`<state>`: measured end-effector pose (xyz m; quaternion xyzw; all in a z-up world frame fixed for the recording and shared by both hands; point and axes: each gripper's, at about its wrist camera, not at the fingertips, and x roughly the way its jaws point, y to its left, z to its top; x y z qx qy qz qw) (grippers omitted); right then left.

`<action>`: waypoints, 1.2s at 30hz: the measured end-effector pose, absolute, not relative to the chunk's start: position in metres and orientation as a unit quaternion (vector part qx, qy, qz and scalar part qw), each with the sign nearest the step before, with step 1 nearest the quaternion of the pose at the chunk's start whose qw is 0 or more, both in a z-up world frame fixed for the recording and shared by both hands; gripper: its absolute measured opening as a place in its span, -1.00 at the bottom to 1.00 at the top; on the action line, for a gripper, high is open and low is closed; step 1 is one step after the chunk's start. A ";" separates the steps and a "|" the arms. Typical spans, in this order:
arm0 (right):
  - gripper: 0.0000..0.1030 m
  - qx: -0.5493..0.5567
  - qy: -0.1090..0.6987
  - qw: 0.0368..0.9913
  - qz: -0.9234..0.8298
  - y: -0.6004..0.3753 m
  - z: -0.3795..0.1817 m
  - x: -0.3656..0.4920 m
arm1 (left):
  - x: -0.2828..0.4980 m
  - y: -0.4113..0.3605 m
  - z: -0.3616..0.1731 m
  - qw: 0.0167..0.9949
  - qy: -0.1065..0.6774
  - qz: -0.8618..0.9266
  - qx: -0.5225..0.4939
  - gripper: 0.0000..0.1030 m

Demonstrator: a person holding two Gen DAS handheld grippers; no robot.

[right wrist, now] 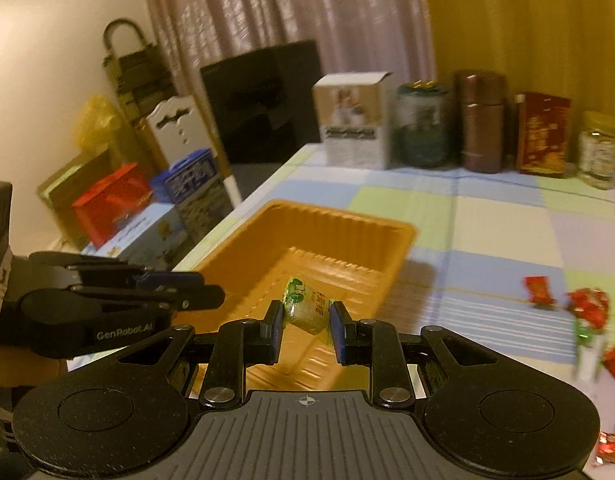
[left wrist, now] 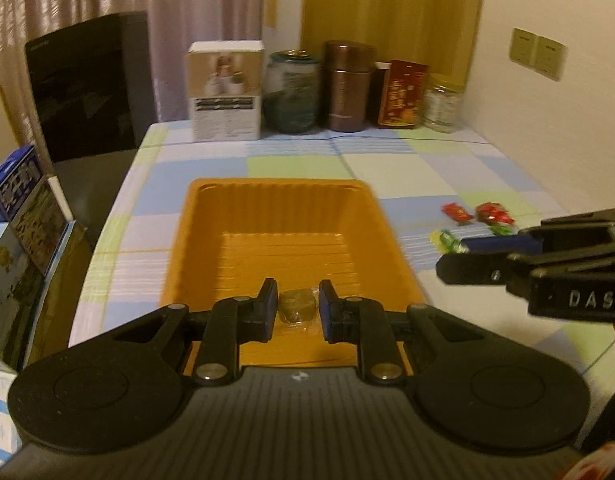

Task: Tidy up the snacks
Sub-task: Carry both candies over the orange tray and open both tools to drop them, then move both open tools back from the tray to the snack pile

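Snacks sit clamped in both tongs above tray [left wrist: 195, 216].

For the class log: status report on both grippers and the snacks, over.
Left gripper shut on brownish candy; right gripper shut on green candy. Both over orange tray. More candies on tablecloth. Path clear.

Orange tray [left wrist: 195, 240] empty; brownish candy [left wrist: 294, 306], green-wrapped candy [right wrist: 307, 310] above it.

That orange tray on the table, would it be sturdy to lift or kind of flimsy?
Probably flimsy: the orange tray looks like thin moulded plastic with ribbed walls, so it may flex if lifted by one rim. It seems light and empty, so a nudge would likely slide it across the checked tablecloth rather than tip it.
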<state>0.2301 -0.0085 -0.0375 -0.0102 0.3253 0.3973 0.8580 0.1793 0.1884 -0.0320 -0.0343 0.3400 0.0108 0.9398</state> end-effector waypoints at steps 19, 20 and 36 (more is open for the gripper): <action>0.18 -0.025 0.343 0.859 0.380 0.043 -0.067 0.244 | 0.176 0.239 -0.064 0.938 0.338 0.022 -0.070 -0.37; 0.18 -0.021 0.342 0.861 0.376 0.040 -0.065 0.244 | 0.175 0.239 -0.062 0.939 0.337 0.023 -0.069 -0.37; 0.18 0.035 0.310 0.908 0.279 -0.062 -0.014 0.229 | 0.164 0.192 -0.014 0.949 0.309 0.006 -0.058 -0.24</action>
